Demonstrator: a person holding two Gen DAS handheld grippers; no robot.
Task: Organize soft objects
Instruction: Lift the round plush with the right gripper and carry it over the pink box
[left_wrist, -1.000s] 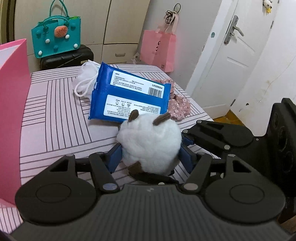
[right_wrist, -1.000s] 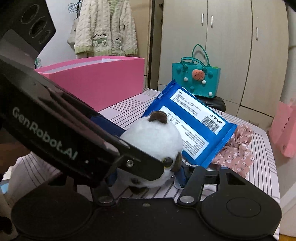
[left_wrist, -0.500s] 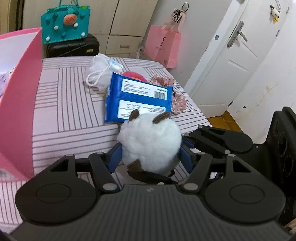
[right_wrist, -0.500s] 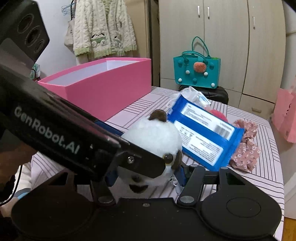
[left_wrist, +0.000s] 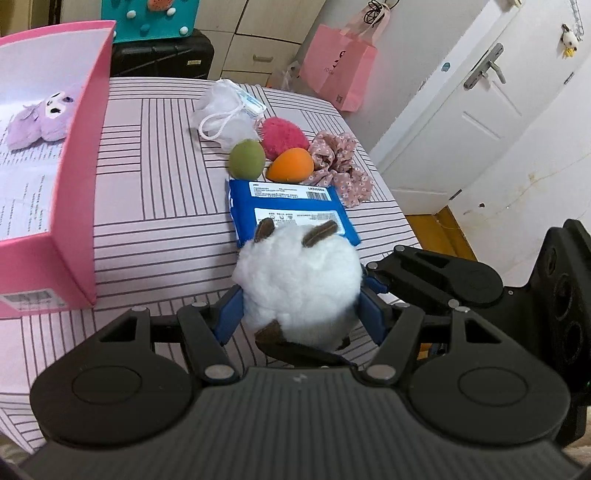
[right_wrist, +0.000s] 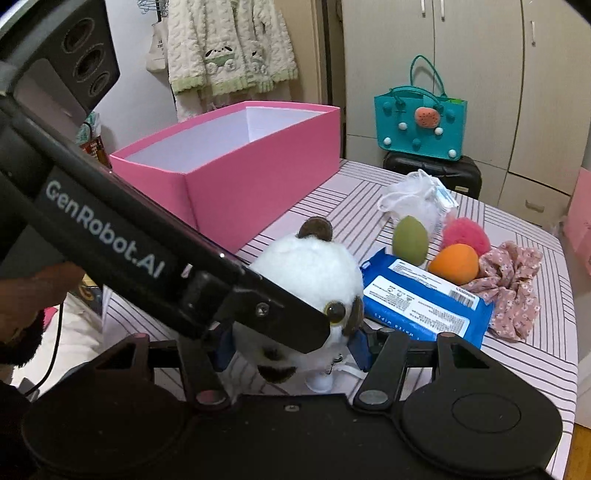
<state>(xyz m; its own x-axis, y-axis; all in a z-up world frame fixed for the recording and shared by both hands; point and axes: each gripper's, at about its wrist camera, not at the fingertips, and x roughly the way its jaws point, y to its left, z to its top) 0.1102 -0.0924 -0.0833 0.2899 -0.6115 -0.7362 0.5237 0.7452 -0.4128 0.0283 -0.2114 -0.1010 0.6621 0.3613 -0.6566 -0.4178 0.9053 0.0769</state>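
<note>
Plush toy (left_wrist: 299, 284) sits squeezed between both your left hand-held gripper (left_wrist: 299, 306) and right hand-held gripper (right_wrist: 291, 343), raised clear for the pink box (left_wrist: 79, 206) at left.

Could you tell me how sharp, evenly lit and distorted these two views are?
Left wrist view: soft even light, blue wipes pack sharp, door frame bowed by the fisheye. Right wrist view: dimmer; the left hand-held gripper blocks the left side, pink box and white plush toy crisp.
</note>
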